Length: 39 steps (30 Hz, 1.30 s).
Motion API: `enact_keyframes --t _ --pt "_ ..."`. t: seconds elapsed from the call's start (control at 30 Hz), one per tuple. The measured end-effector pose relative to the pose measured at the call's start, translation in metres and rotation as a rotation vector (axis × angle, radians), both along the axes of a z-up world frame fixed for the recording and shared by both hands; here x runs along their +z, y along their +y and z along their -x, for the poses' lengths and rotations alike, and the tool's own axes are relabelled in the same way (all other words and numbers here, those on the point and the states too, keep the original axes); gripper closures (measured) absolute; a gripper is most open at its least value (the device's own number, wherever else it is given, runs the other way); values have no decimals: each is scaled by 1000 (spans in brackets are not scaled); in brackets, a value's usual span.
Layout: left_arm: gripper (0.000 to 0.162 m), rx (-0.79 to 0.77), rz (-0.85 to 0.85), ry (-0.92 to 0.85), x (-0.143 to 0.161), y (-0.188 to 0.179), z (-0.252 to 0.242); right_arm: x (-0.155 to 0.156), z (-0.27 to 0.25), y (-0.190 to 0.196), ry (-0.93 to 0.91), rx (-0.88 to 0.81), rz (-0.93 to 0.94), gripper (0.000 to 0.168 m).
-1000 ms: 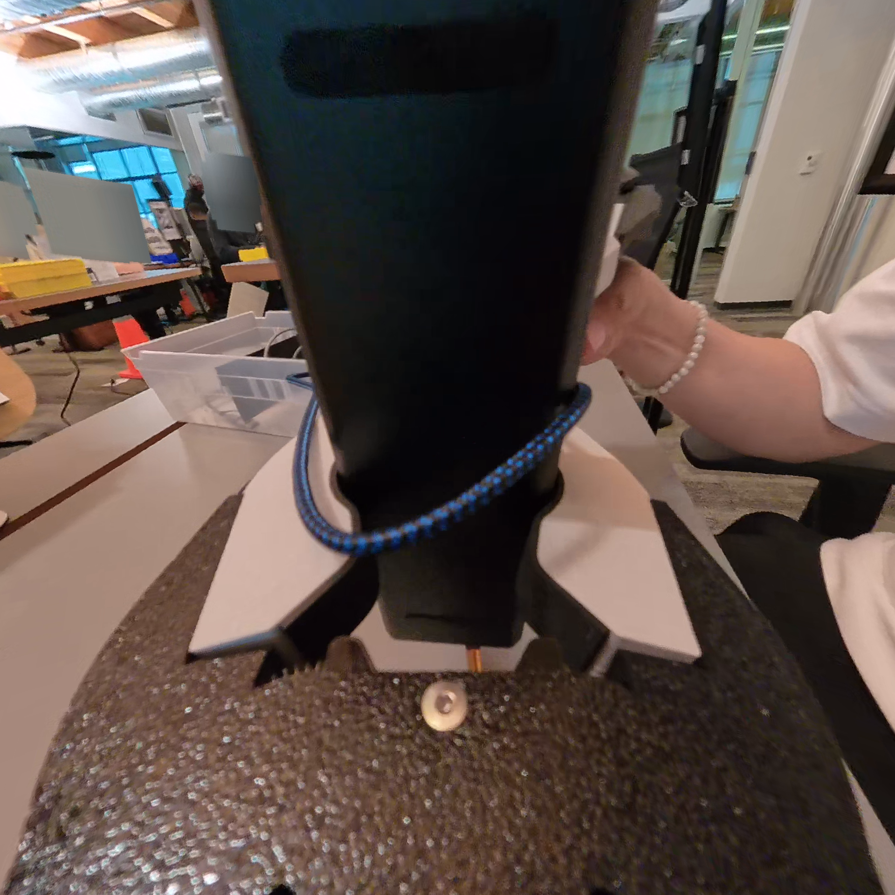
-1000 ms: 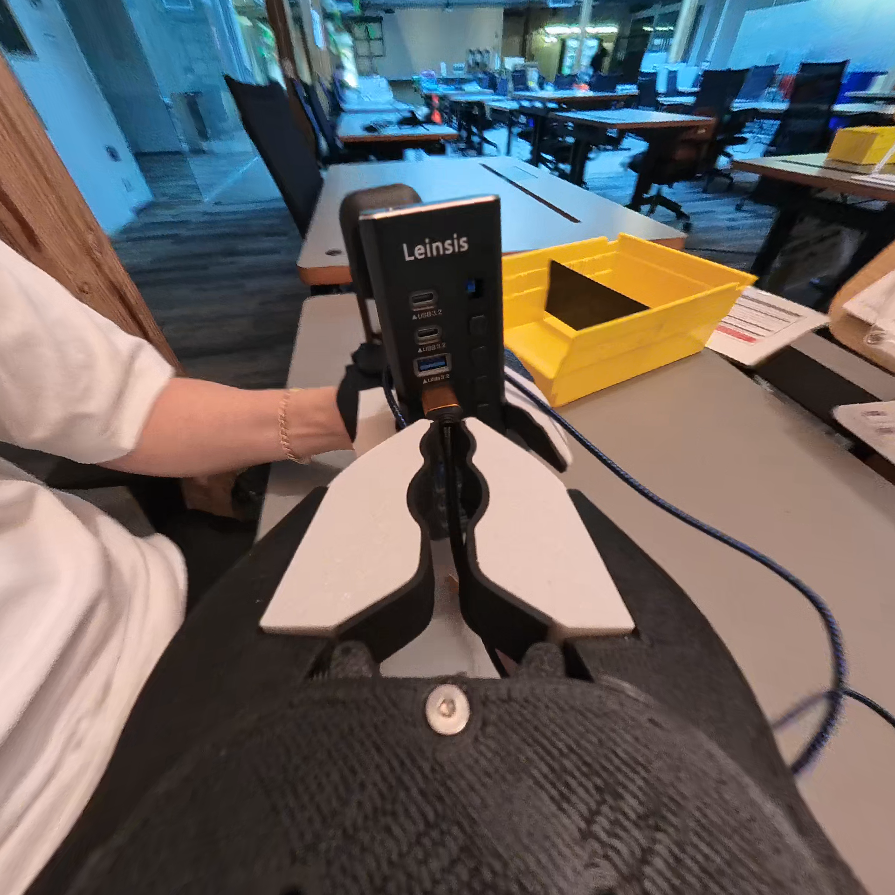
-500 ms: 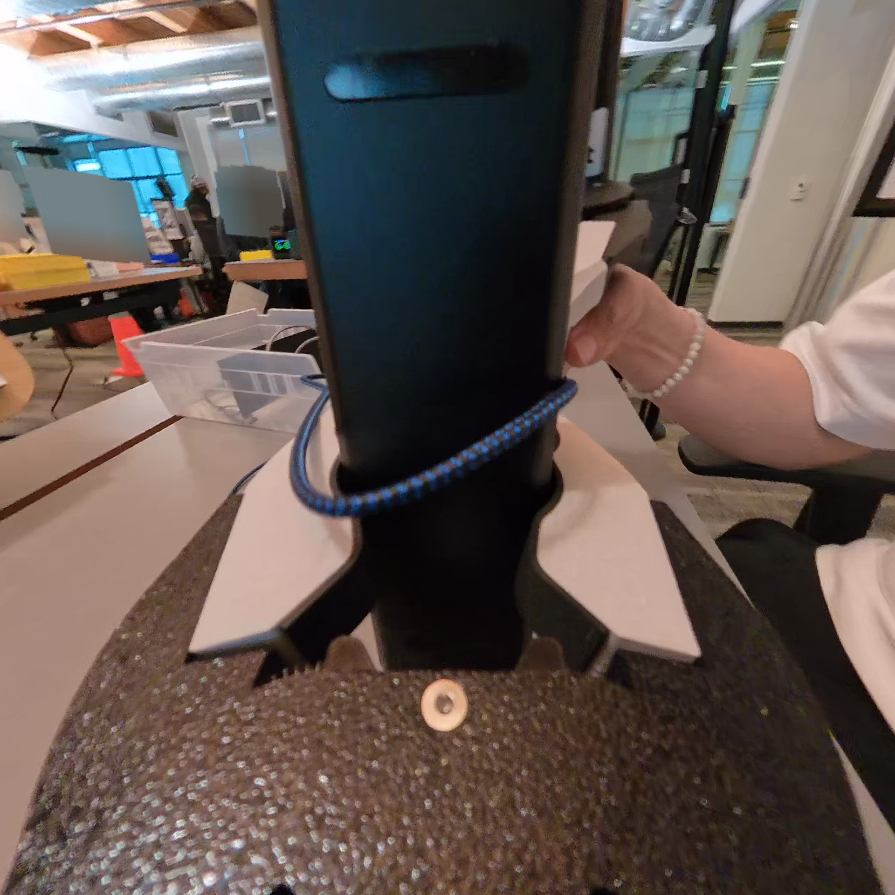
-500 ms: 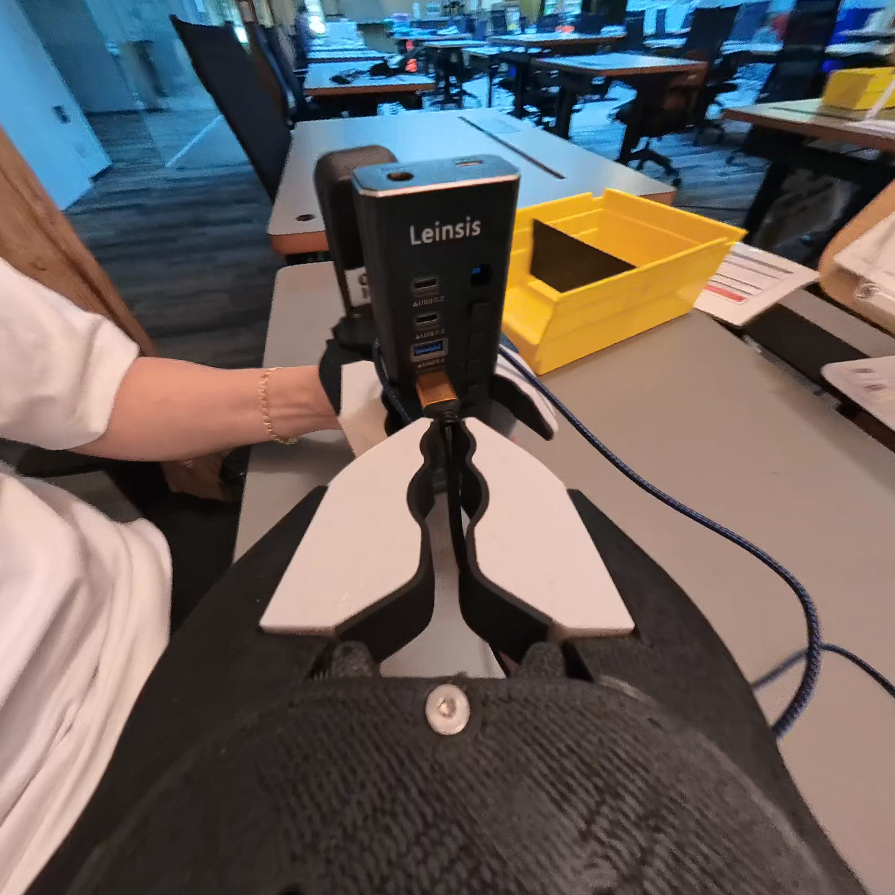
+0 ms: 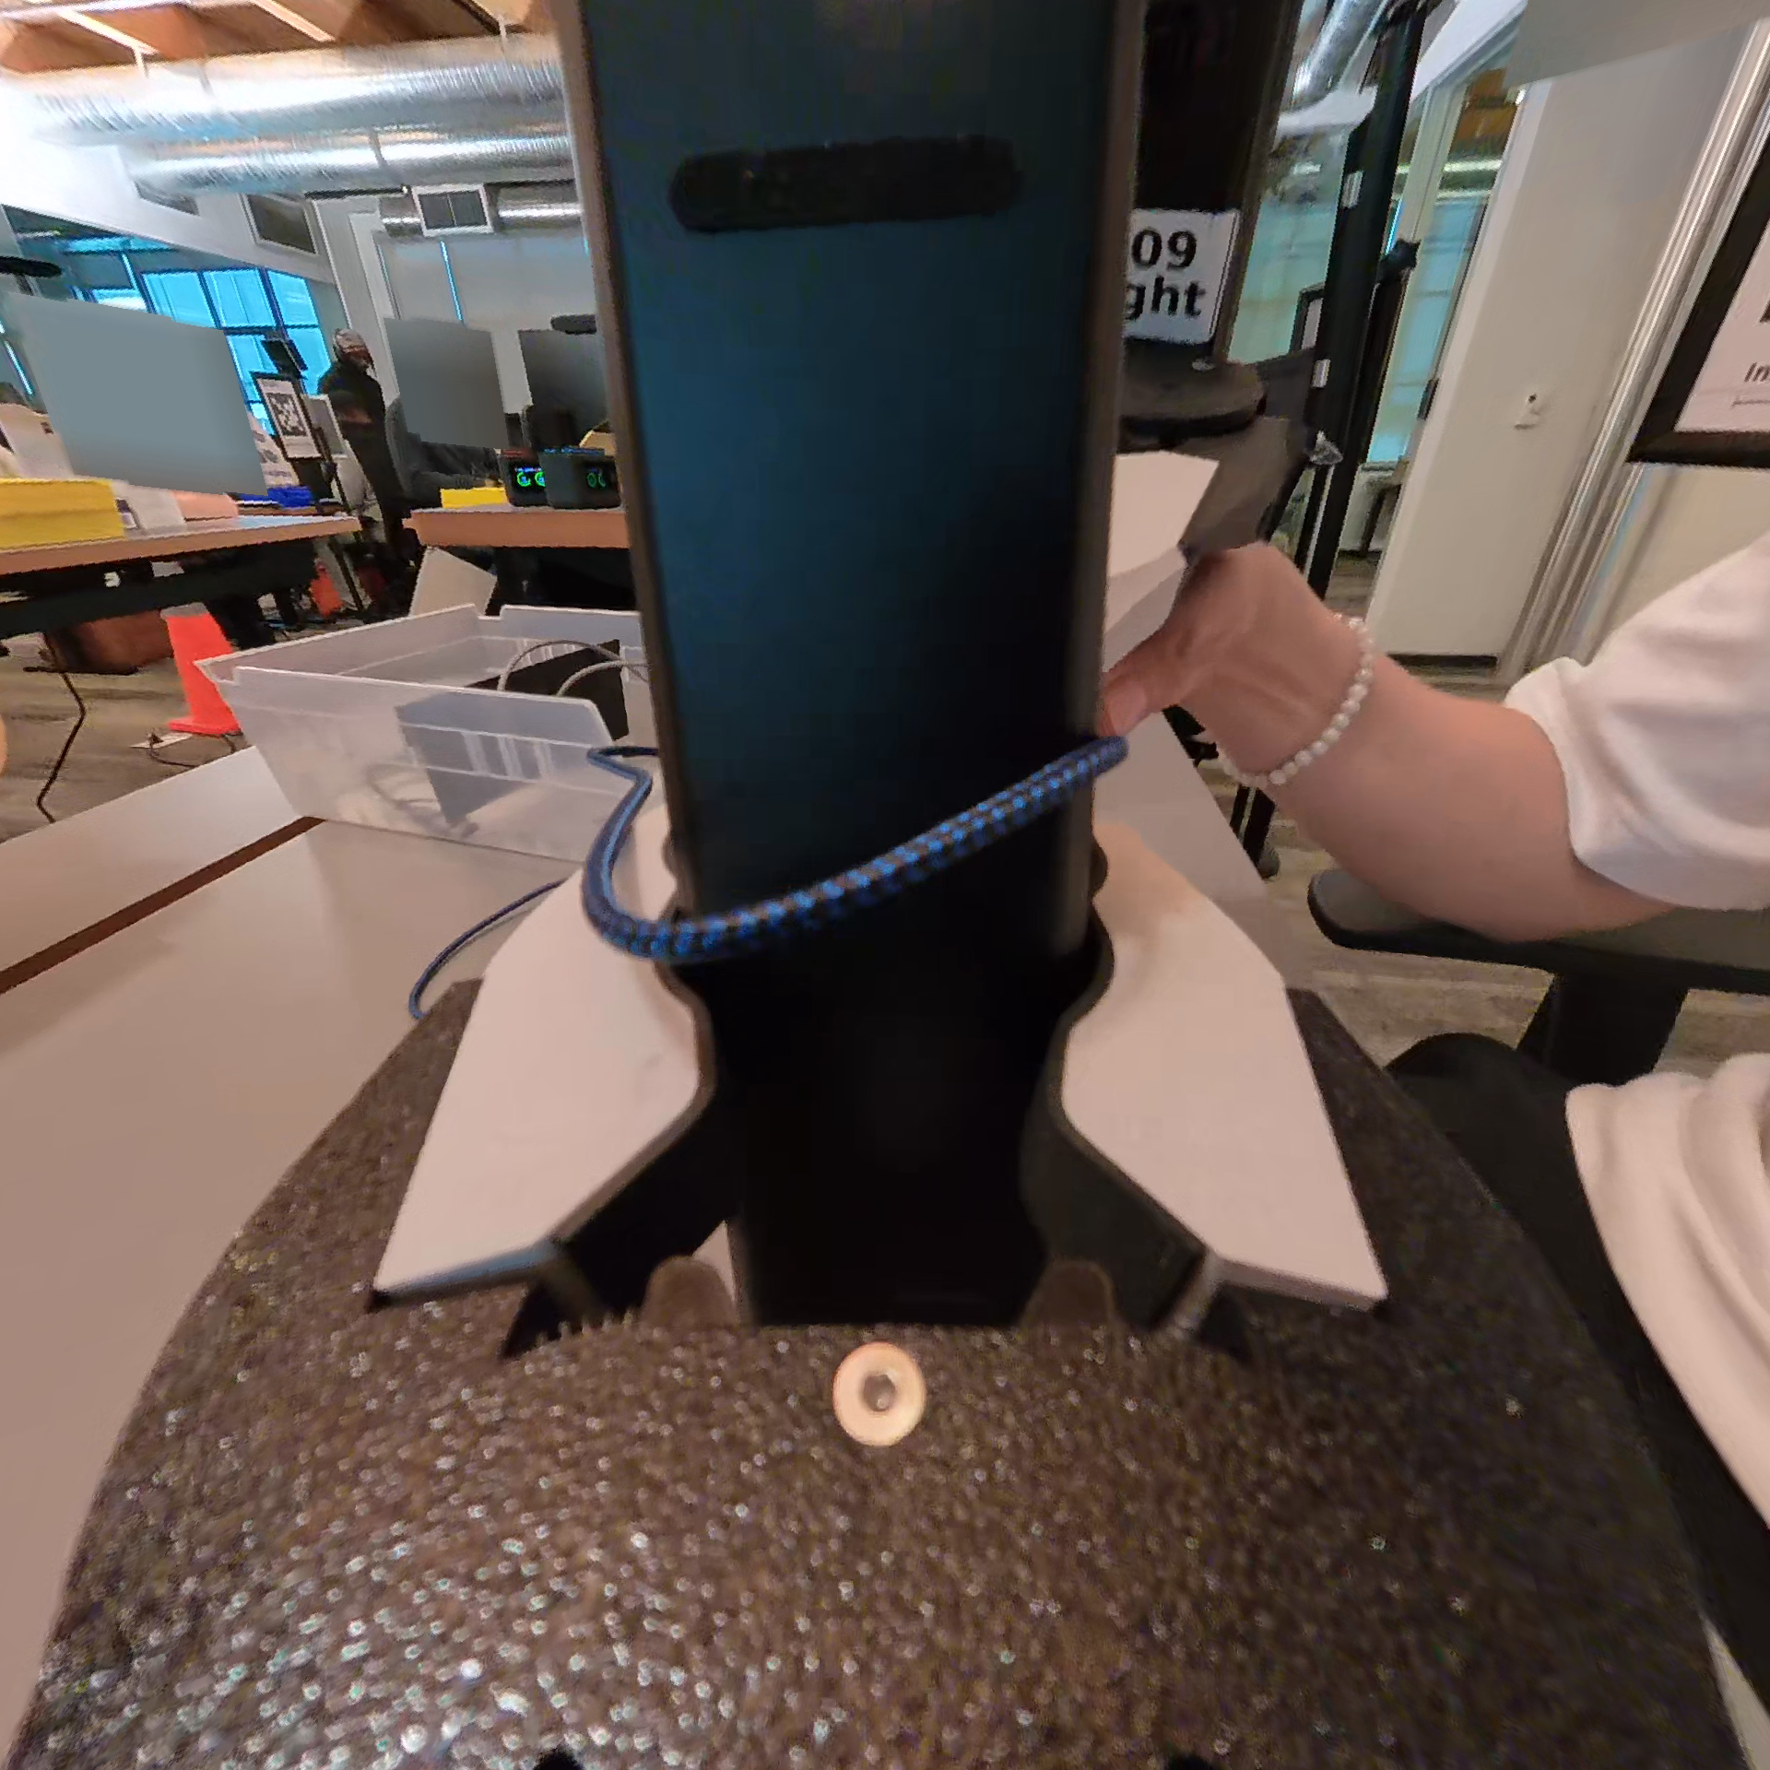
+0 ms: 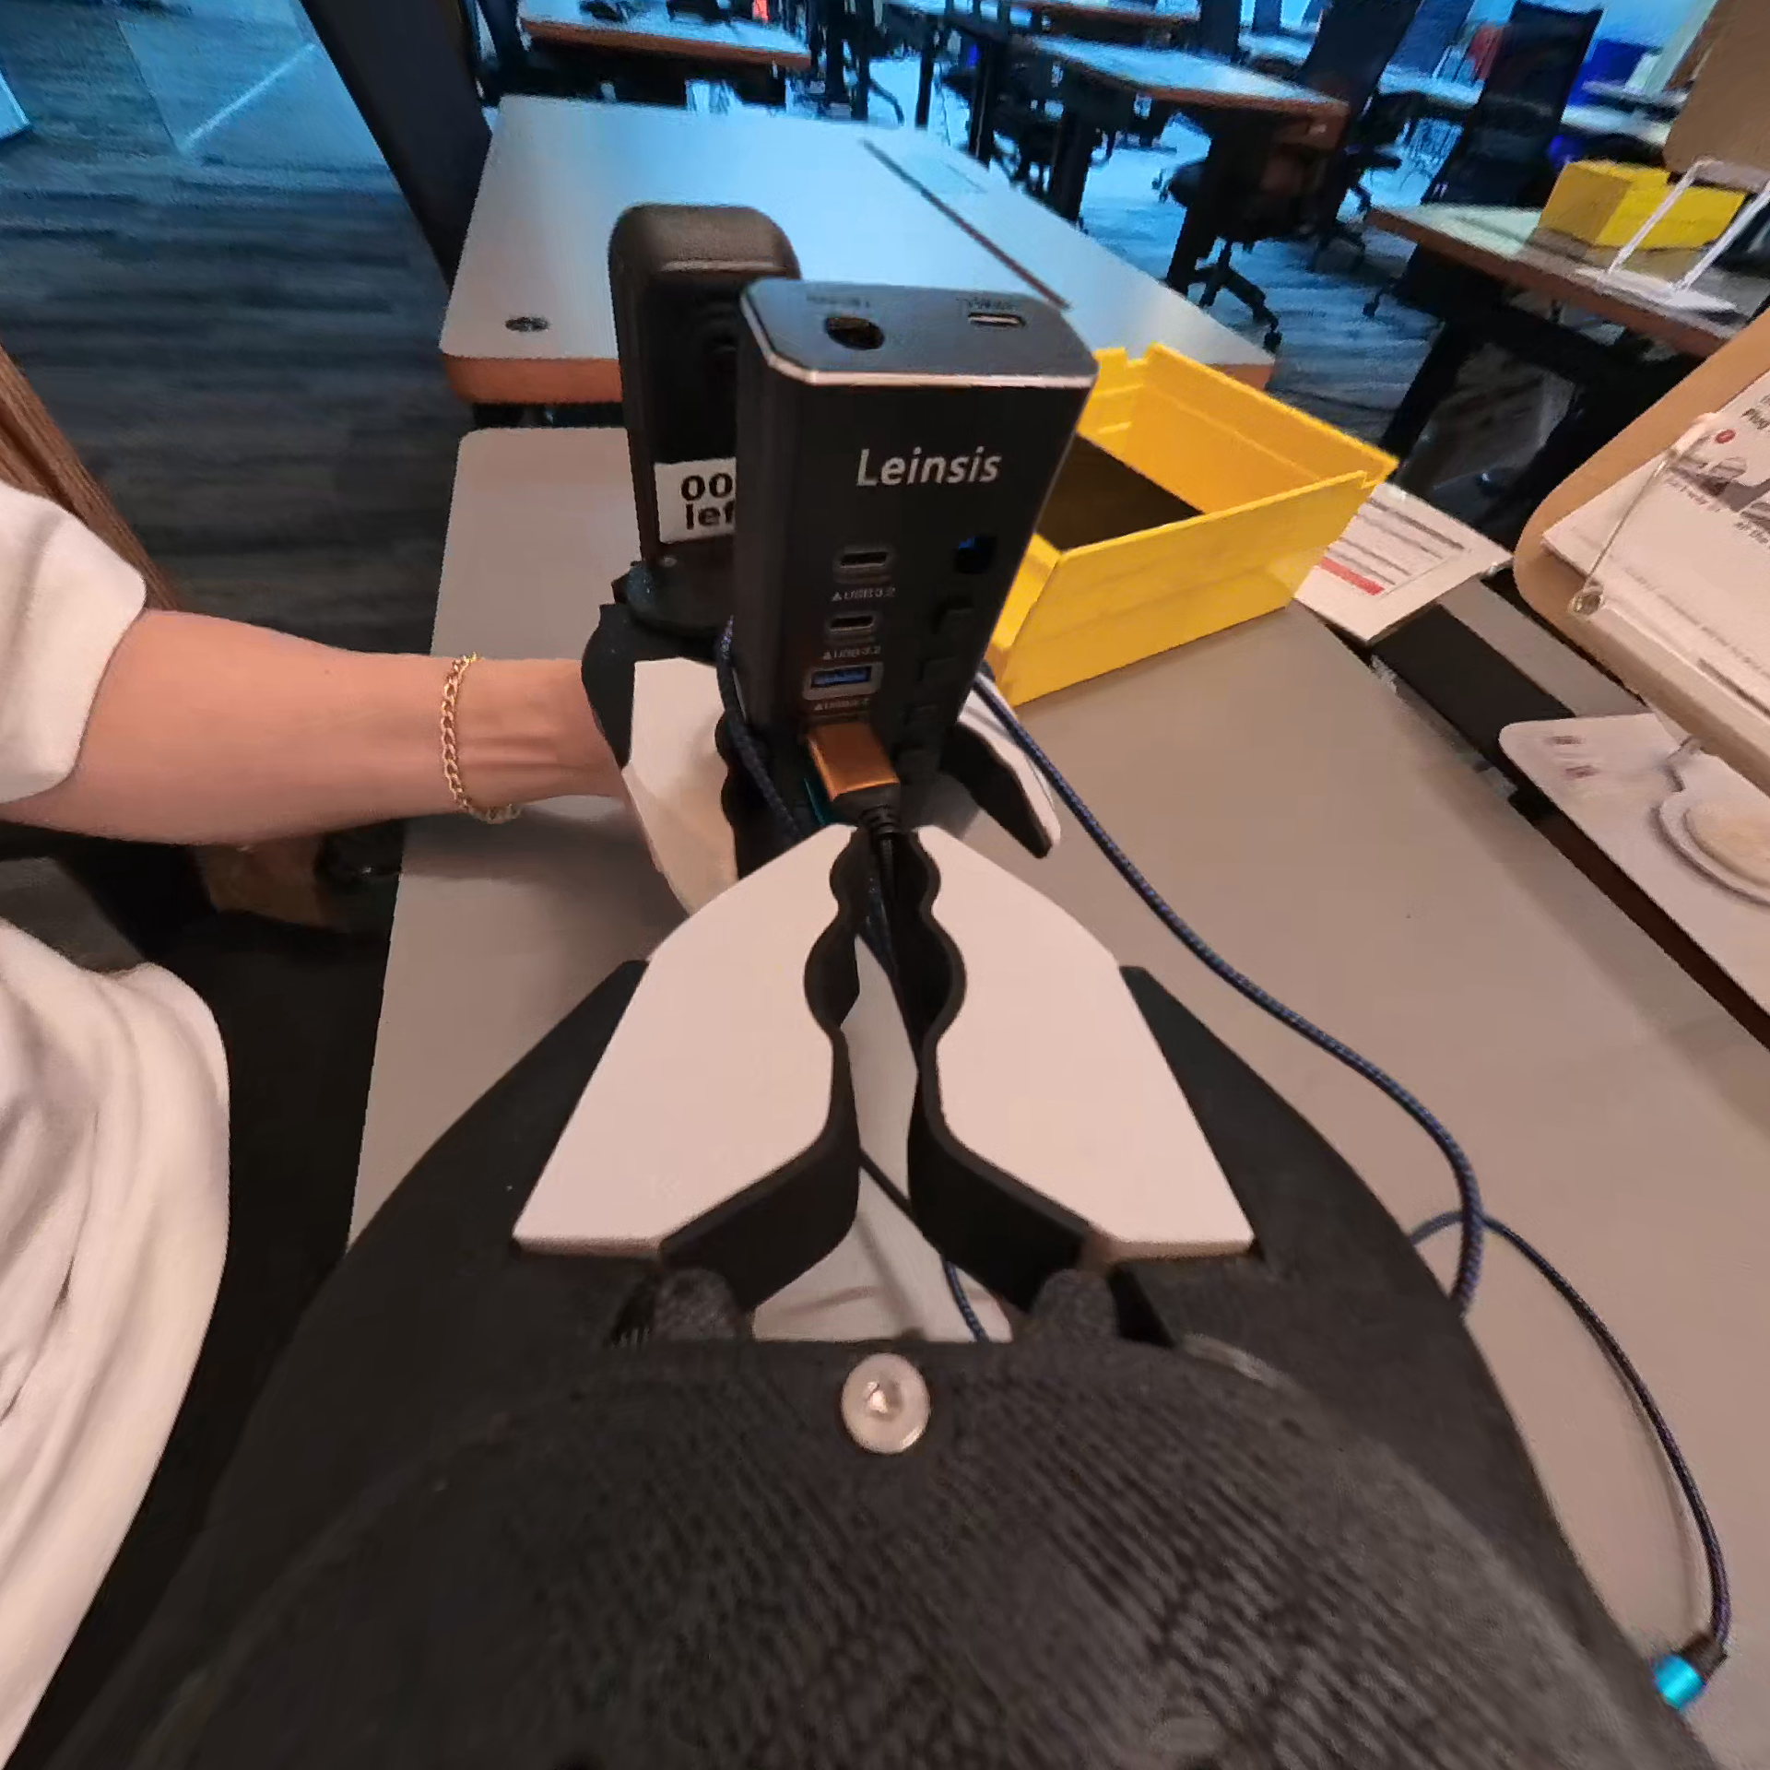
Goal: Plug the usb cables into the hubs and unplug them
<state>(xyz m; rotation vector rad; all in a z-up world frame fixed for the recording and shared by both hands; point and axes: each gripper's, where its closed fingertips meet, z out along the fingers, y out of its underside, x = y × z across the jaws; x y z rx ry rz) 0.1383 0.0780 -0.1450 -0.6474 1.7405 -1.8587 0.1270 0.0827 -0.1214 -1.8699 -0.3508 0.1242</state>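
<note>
In the left wrist view the left gripper (image 5: 886,967) is clamped on the upright black hub (image 5: 852,536), a blue braided cable (image 5: 814,900) looped across it; in the right wrist view the right gripper (image 6: 886,852) pinches the black cable behind the orange plug (image 6: 848,766), seemingly seated in the hub's lowest port; unplugging seems underway, calling for a straight pull.

An open office: rows of grey desks (image 6: 833,201) with black chairs (image 6: 1523,144) on dark carpet (image 6: 192,192), big windows (image 5: 230,306), and exposed silver ducts (image 5: 316,96) under a wooden ceiling.
</note>
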Motion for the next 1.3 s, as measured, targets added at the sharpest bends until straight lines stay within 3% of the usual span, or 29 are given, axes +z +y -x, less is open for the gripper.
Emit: enact_keyframes --t 0.1,0.2,0.43,0.77,0.93,1.3 --pt "90 -32 -17 -11 -5 -4 5 -5 9 -6 -12 62 57 162" --pt "90 -31 2 27 -2 -6 1 0 2 -6 -32 11 35 162" --pt "91 17 -183 115 -10 -1 4 6 12 1 -31 10 -3 162" --pt "87 1 -29 182 -8 -5 -2 3 7 3 -45 -21 -9 162" --pt "77 59 -79 238 -17 -4 -8 -7 12 6 -74 -7 29 162" --pt "79 -5 -126 207 -26 -7 -3 -7 19 6 15 62 14 162"
